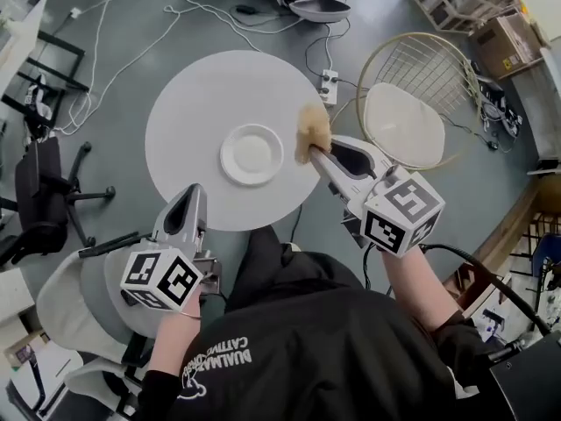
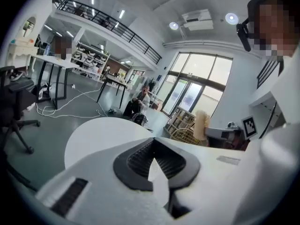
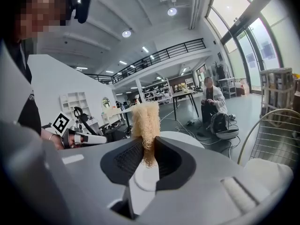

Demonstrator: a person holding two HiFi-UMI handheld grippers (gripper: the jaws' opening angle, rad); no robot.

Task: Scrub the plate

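Note:
A white plate (image 1: pixel 252 153) lies near the middle of the round white table (image 1: pixel 188 103). My right gripper (image 1: pixel 314 151) is shut on a tan fibrous scrubber (image 1: pixel 312 130), held above the table's right edge, just right of the plate. In the right gripper view the scrubber (image 3: pixel 145 125) stands up between the jaws, with the plate (image 3: pixel 143 177) below them. My left gripper (image 1: pixel 190 198) is shut with nothing in it, hanging off the table's near edge; its tips (image 2: pixel 151 159) meet in the left gripper view.
A round wire chair with a pale cushion (image 1: pixel 405 123) stands right of the table. A black office chair (image 1: pixel 42 196) is at the left. Cables and a power strip (image 1: pixel 329 84) lie on the grey floor behind. A person (image 3: pixel 212 100) crouches beyond the table.

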